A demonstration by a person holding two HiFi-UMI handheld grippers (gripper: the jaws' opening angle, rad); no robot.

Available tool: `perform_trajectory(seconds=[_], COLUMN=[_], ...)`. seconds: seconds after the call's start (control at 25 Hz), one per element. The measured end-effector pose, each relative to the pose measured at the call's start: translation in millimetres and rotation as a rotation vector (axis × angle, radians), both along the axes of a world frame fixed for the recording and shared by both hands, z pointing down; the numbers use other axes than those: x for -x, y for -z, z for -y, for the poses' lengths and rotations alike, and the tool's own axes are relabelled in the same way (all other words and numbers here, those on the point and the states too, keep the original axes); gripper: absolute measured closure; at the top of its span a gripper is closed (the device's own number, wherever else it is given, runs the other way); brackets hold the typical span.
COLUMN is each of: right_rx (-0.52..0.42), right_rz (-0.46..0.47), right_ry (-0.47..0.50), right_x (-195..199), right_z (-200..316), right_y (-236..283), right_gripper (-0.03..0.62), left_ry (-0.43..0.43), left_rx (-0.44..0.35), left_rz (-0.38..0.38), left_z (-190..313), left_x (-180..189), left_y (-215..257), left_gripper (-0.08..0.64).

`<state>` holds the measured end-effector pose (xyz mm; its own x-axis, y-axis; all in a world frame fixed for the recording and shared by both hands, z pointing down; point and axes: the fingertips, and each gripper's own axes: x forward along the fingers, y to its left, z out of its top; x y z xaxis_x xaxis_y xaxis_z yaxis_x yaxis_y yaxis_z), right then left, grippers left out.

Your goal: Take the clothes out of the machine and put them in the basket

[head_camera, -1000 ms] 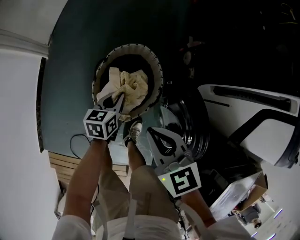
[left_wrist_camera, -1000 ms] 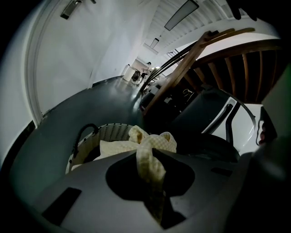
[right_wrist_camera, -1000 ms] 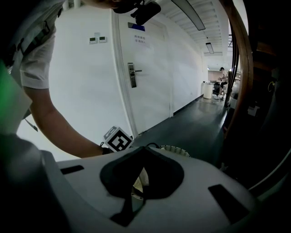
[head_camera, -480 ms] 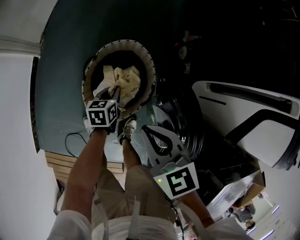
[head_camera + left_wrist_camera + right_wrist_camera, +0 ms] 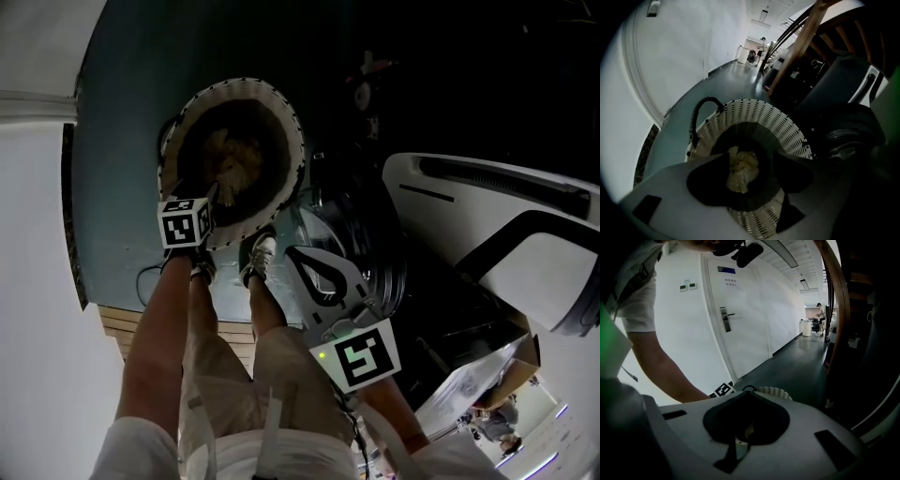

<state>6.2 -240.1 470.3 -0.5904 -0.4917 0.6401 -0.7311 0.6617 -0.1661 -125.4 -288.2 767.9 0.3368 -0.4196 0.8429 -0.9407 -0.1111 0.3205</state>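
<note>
- The left hand-held gripper (image 5: 750, 153) hangs nose-down over the basket (image 5: 759, 110). Its jaws stand apart, having just been opening, and nothing is pinched between them.
- The cloth (image 5: 740, 171), a pale crumpled bundle, lies on the basket's bottom straight below that gap and clear of both jaws. It is bunched up, with no long axis to speak of.
- The right hand-held gripper (image 5: 292, 253) is held out by the person's knee, jaws together and empty.
- The machine (image 5: 469, 202) stands just beside the basket, on the person's right. The right gripper is therefore the nearer one — I'd judge the next reach goes that way.
- The drum is too dark to tell whether more clothes are left.
- The person's shoes (image 5: 262, 258) stand near the basket rim, and a cable (image 5: 150, 281) lies on the floor to the left — neither blocks the machine.
</note>
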Motion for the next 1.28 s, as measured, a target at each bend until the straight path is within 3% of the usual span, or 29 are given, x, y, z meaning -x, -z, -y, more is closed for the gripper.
perform_trajectory(seconds=[0.36,0.56,0.72,0.8,0.92,1.12,1.28], right_rx=[-0.017,-0.051,-0.088,-0.113,-0.150,-0.194,-0.233], right_rz=[0.013,0.012,0.018,0.020,0.018,0.030,0.032], right_ry=[0.000,0.003,0.005,0.004,0.000,-0.004,-0.013], right_x=[13.0,22.6,34.3,39.1,44.4,57.9,67.5], right_z=[8.0,14.5,19.5,23.2,27.3,23.0,18.6], right_y=[9.0,27.5,54.6,70.2,90.5,132.8,170.1], right_gripper=[0.578,0.578,0.578,0.578,0.578,0.578,0.578], left_ry=[0.029,0.027,0.008,-0.015,-0.035,0.058,0.140], left_rx=[-0.015,-0.049,-0.094,-0.125,-0.185,-0.269,-0.295], left_rz=[-0.013,-0.042,-0.024,-0.005,0.027,-0.019,-0.077], left_z=[1.4,7.6,11.2,13.3,18.0,20.1,16.8], left_x=[11.8,14.3,37.9,56.4,79.9,102.1,118.2], left_y=[13.8,39.5,71.1,91.5,125.7,193.8,243.3], left_gripper=[0.275,0.275,0.276,0.309,0.413,0.504,0.536])
